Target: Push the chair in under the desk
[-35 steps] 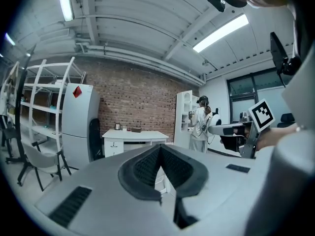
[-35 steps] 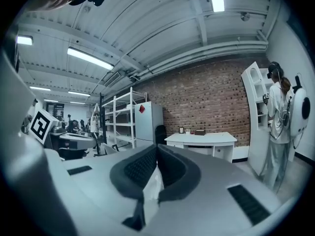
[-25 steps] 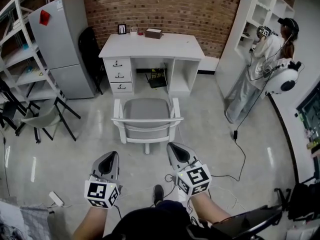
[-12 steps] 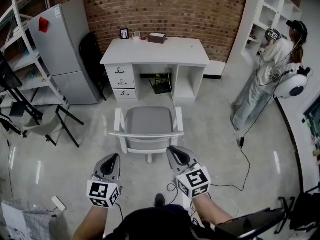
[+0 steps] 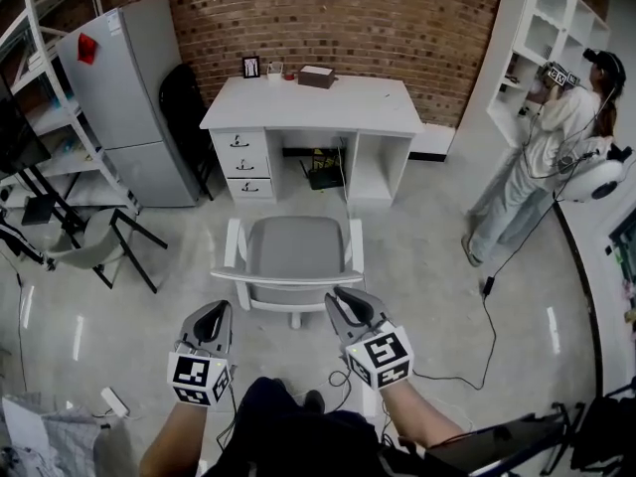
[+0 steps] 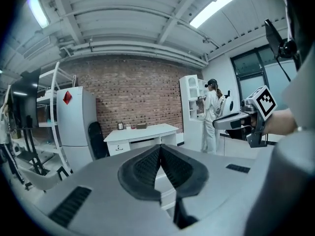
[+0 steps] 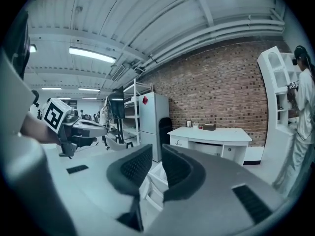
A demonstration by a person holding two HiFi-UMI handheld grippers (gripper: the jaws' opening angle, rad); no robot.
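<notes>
A white chair (image 5: pixel 294 250) with a grey seat stands on the floor in front of the white desk (image 5: pixel 313 102), its back rail towards me and its seat outside the desk's knee space. My left gripper (image 5: pixel 218 312) is shut with nothing in it, just short of the rail's left part. My right gripper (image 5: pixel 342 299) is at the rail's right end; its jaws are opening, with nothing held between them. The left gripper view has its pads (image 6: pixel 147 168) pressed together and the desk (image 6: pixel 142 131) beyond. In the right gripper view a narrow gap shows between the fingers (image 7: pixel 174 168).
A grey fridge (image 5: pixel 119 87) and a black folding chair (image 5: pixel 181 97) stand left of the desk. A grey chair (image 5: pixel 94 238) and metal shelving are at the far left. At the right are a white shelf unit (image 5: pixel 527 48), a person (image 5: pixel 556 142) and a floor cable (image 5: pixel 487 311).
The chair's back rail now lies closer to both grippers. The right gripper's jaws have parted slightly. The left gripper stays shut.
</notes>
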